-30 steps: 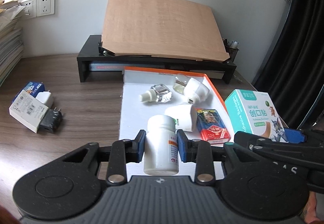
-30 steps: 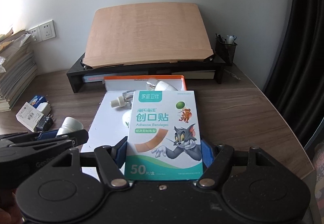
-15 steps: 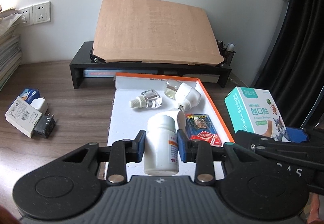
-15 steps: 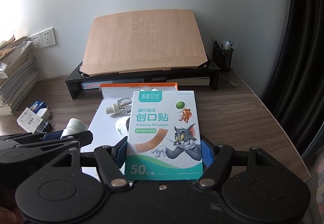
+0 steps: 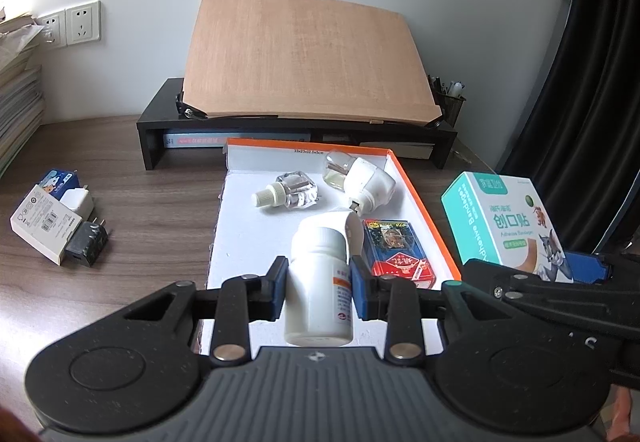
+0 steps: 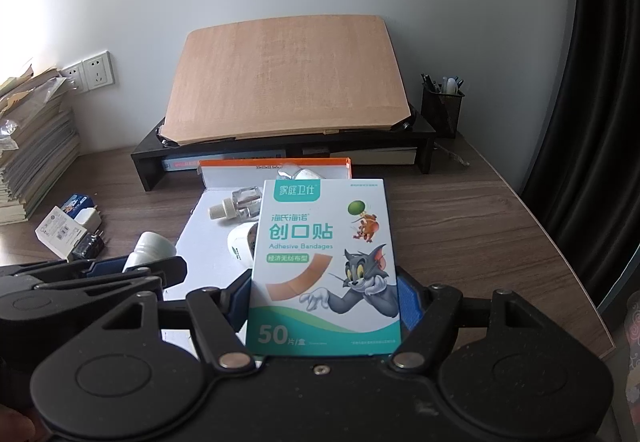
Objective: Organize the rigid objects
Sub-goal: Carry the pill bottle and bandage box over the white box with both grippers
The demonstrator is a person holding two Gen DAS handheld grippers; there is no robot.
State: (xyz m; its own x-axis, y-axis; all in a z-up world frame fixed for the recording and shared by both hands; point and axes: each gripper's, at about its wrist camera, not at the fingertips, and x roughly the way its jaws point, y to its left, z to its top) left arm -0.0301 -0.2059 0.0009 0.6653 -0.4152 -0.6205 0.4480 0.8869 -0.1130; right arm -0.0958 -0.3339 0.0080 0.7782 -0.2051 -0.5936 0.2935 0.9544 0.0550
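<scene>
Above the near end of the white tray [image 5: 256,226], a white pill bottle [image 5: 318,290] with an orange-marked label is pinched at its sides between the blue pads of the left tool [image 5: 318,292], whose jaws are closed in tight on it, cap pointing away from the camera. To its right, off the tray's orange rim, the right tool [image 6: 324,298] has its jaws spread wide and pressed against both side edges of a box of adhesive bandages [image 6: 326,266], a flat teal-and-white box with a cartoon cat and mouse on its face, carried above the table [image 6: 460,234]. Inside the tray lie a clear glass refill bottle [image 5: 290,194] on its side, a white plug-in vaporiser [image 5: 362,184] with a liquid bottle fitted, a white rounded piece [image 5: 344,226] partly hidden behind the pill bottle, and a red and blue pack of playing cards [image 5: 396,254] near the right rim. On the table to the left sit a small white box, a white plug and a black adapter [image 5: 86,246] in a cluster. Behind the tray stands a black monitor riser [image 5: 168,122] bearing a tilted wooden board [image 5: 304,58], with a mesh pen holder [image 6: 442,110] at its right end.
</scene>
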